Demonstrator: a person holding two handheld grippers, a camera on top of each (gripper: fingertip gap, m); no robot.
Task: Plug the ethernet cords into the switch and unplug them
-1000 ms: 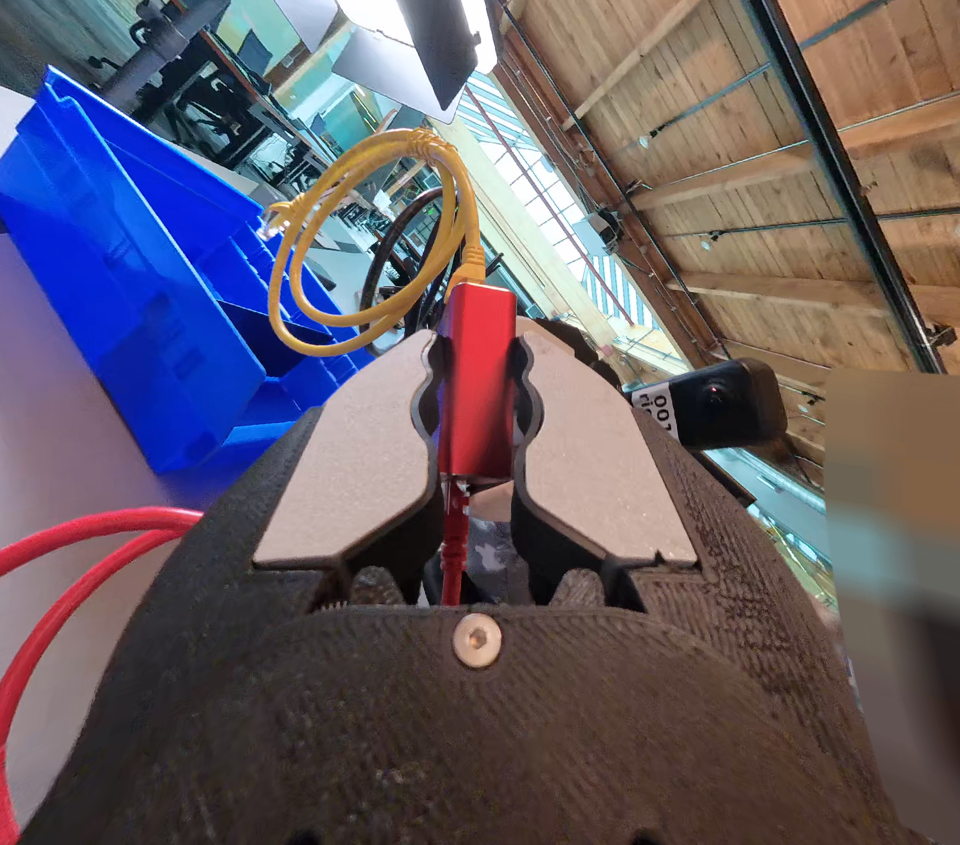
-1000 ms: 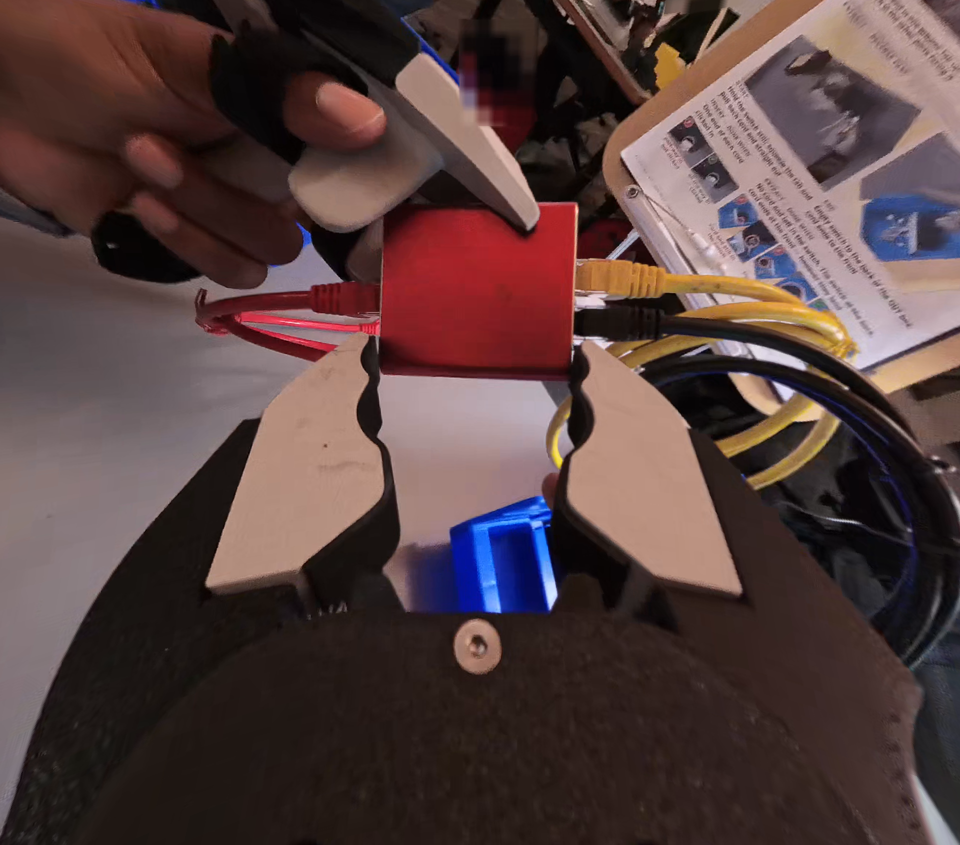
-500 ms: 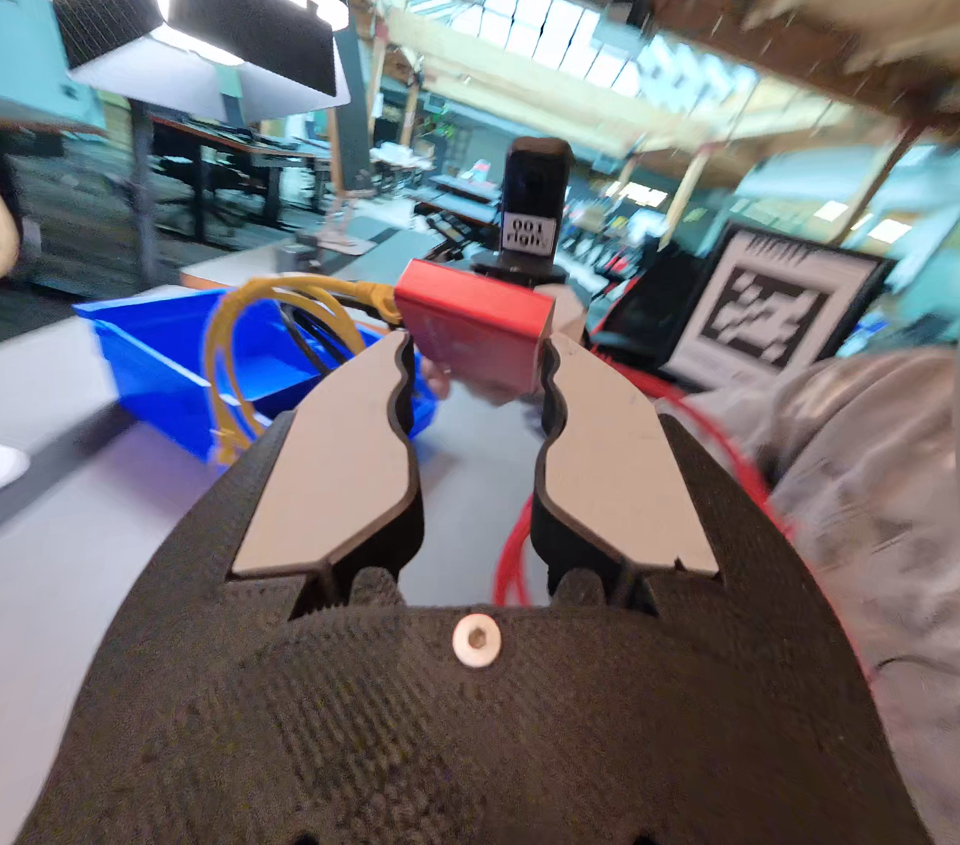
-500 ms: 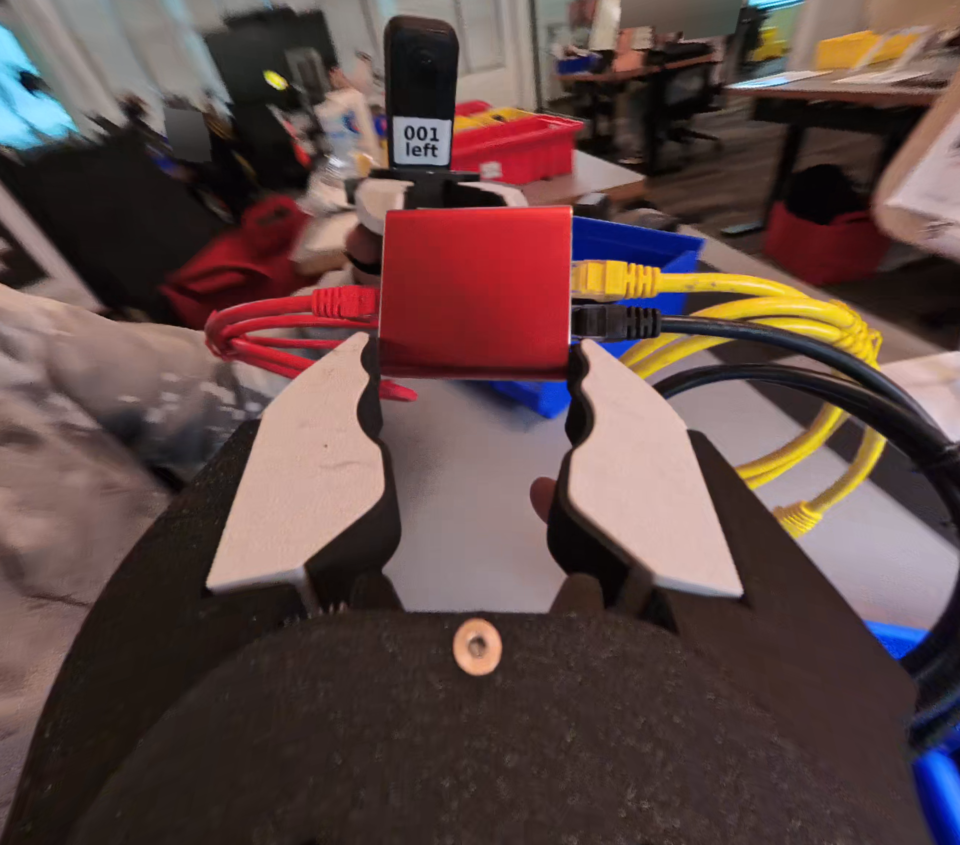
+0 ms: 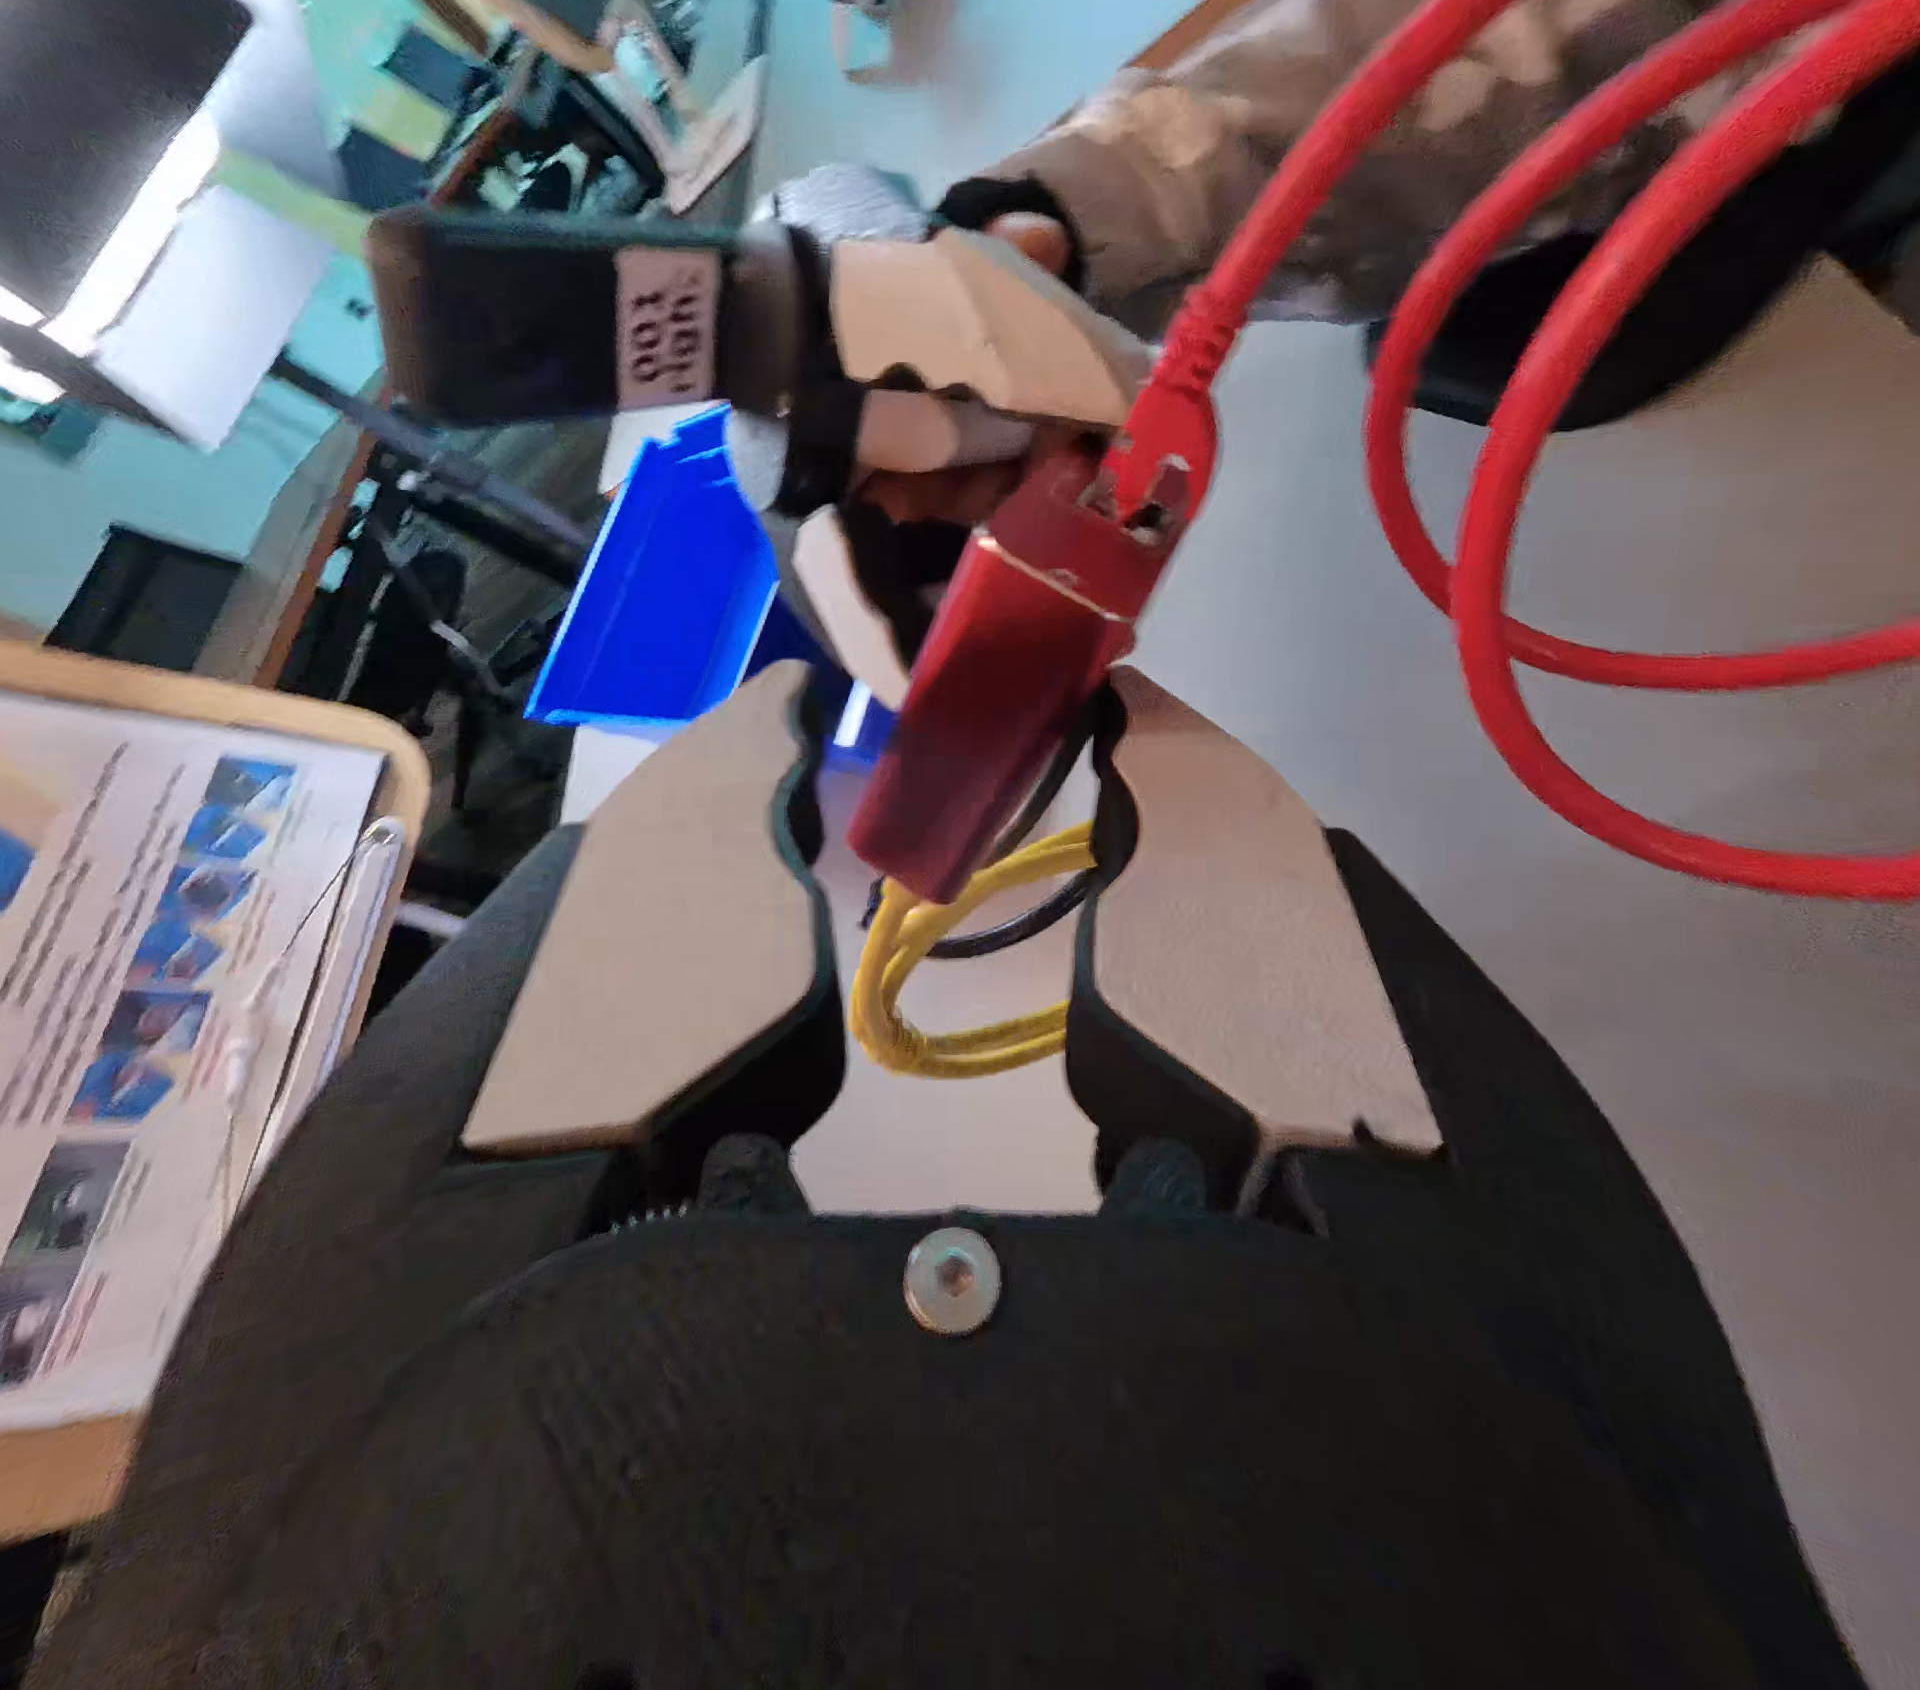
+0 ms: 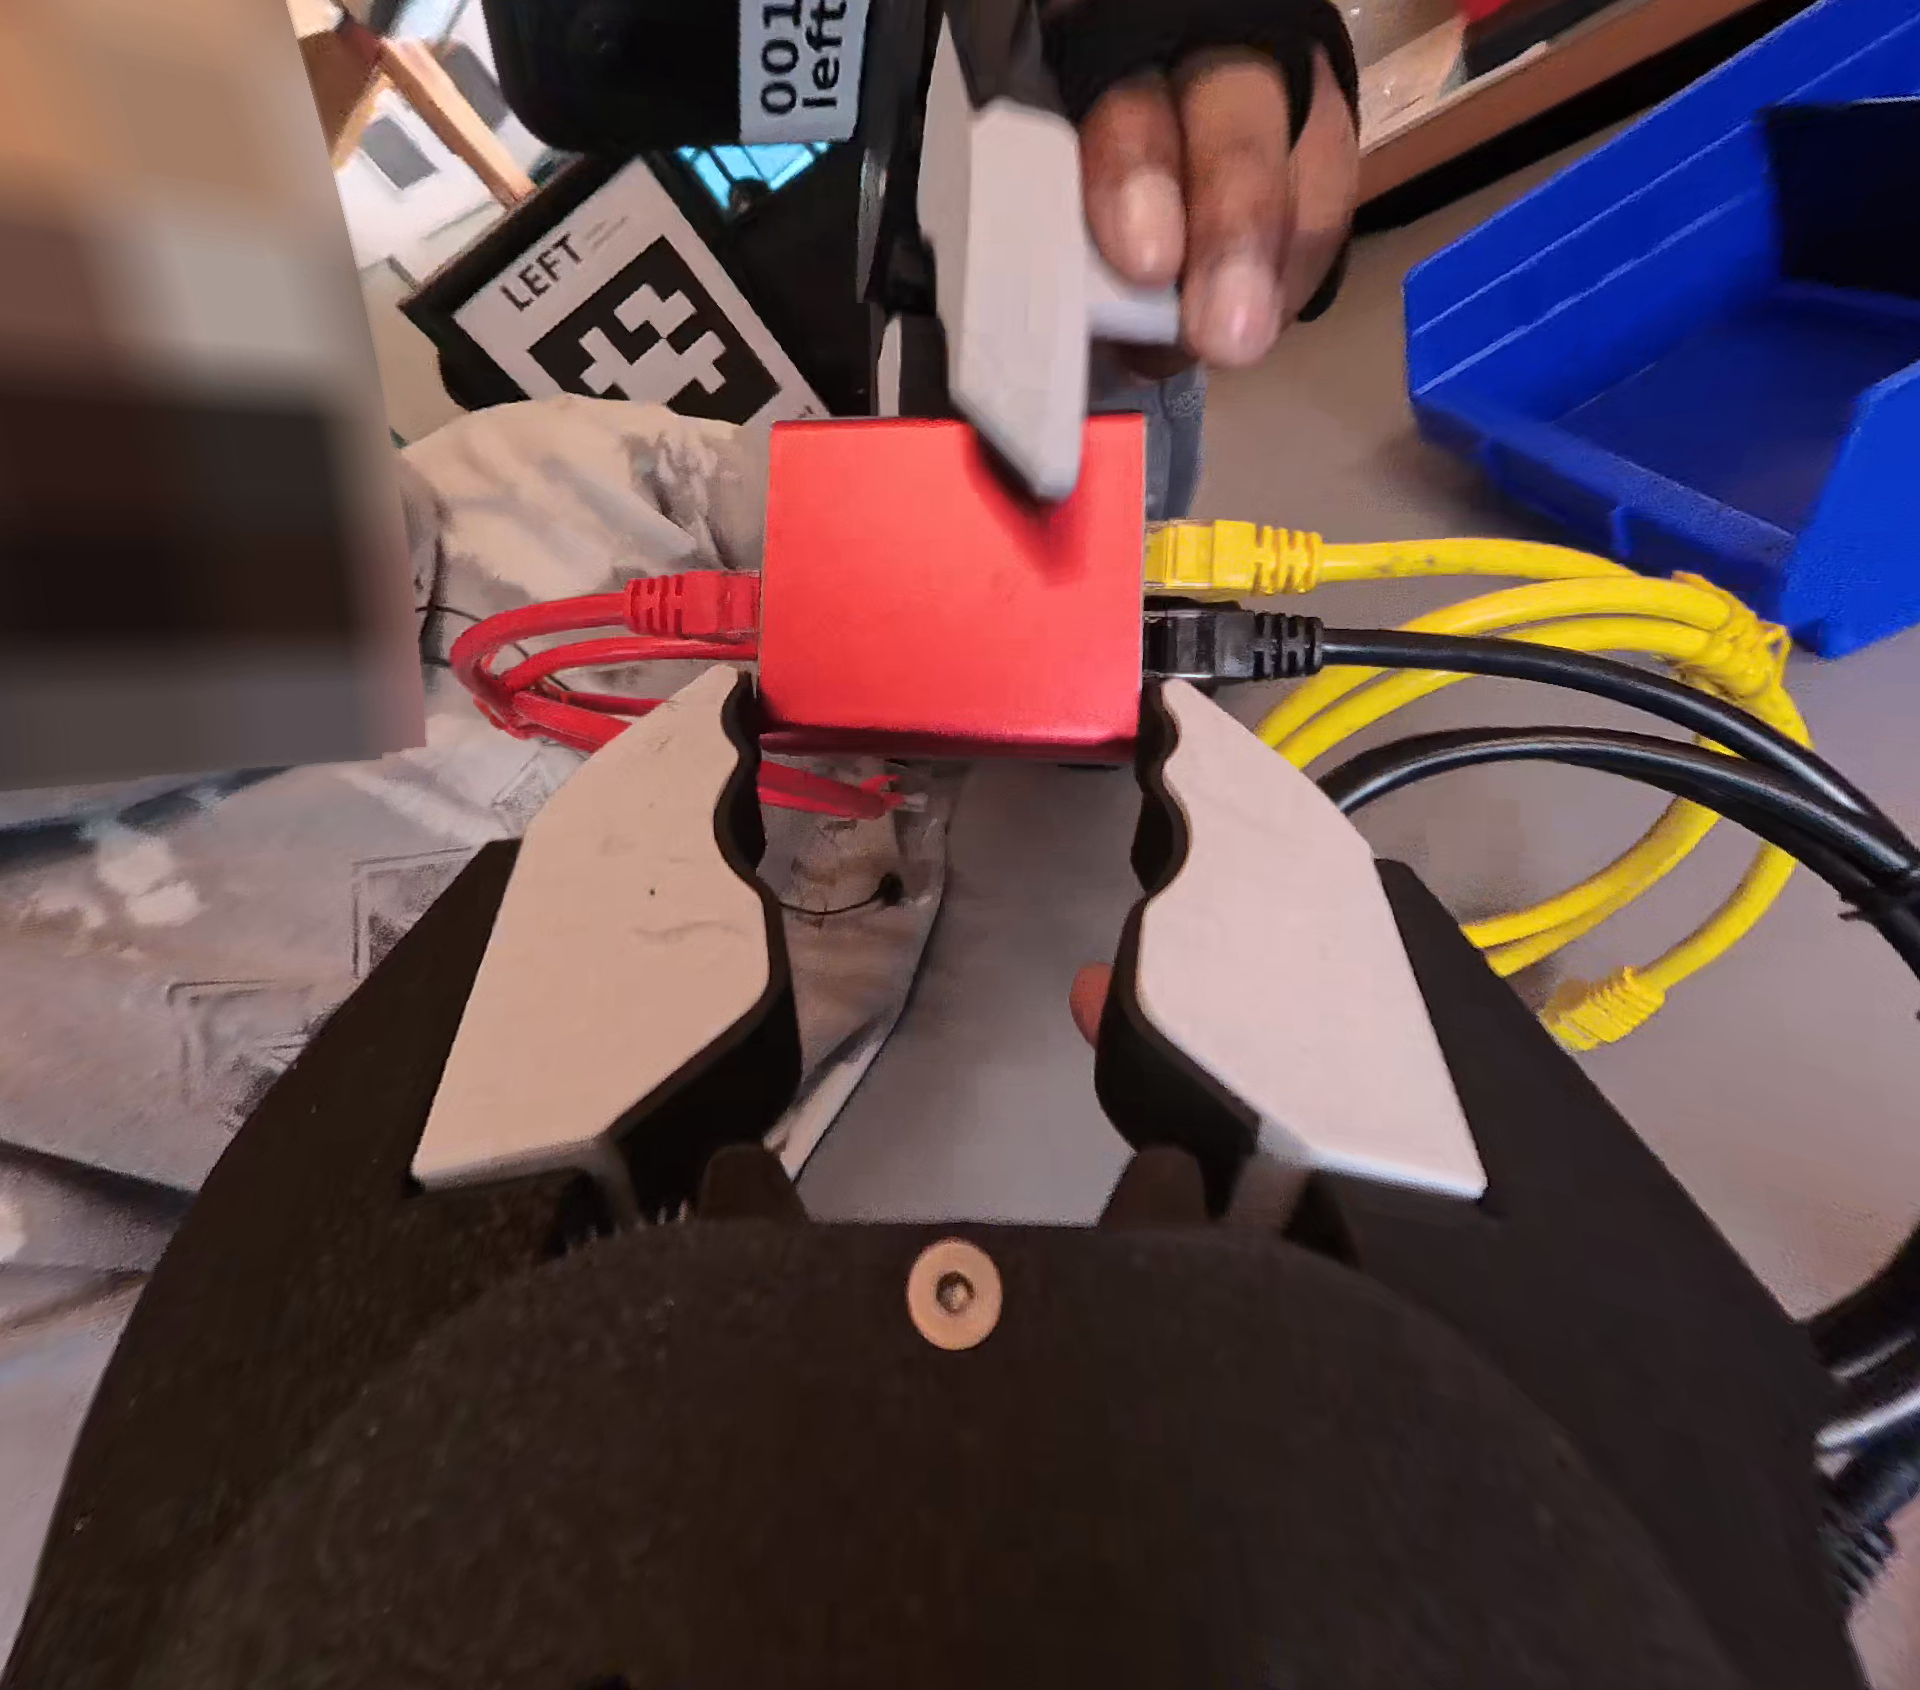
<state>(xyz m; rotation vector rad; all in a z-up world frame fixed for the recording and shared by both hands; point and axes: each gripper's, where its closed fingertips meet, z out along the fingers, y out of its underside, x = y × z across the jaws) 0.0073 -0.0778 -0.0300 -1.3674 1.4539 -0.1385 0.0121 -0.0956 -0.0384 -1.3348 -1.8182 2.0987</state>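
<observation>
Red anodised metal is what both grippers are meeting on: the small switch (image 6: 951, 586) is being held up above the grey table (image 6: 1351, 456). The right gripper (image 6: 945, 710) is clamping the switch's near edge, one fingertip pressing on each side of the box. The left gripper (image 5: 951, 710) is reaching the switch from the opposite side; its right finger is touching the box and its left one is standing clear, so whether it is truly gripping cannot be told. In the right wrist view one of its grey fingers (image 6: 1013, 310) is lying across the switch's top face.

On the switch's left side a red ethernet cord (image 6: 691, 606) is sitting plugged in, its slack coiling away from the box. On the switch's right side a yellow ethernet cord (image 6: 1236, 557) and a black ethernet cord (image 6: 1236, 645) are sitting plugged in, yellow above black. Beyond the switch to the right a blue bin (image 6: 1662, 352) is resting on the table.
</observation>
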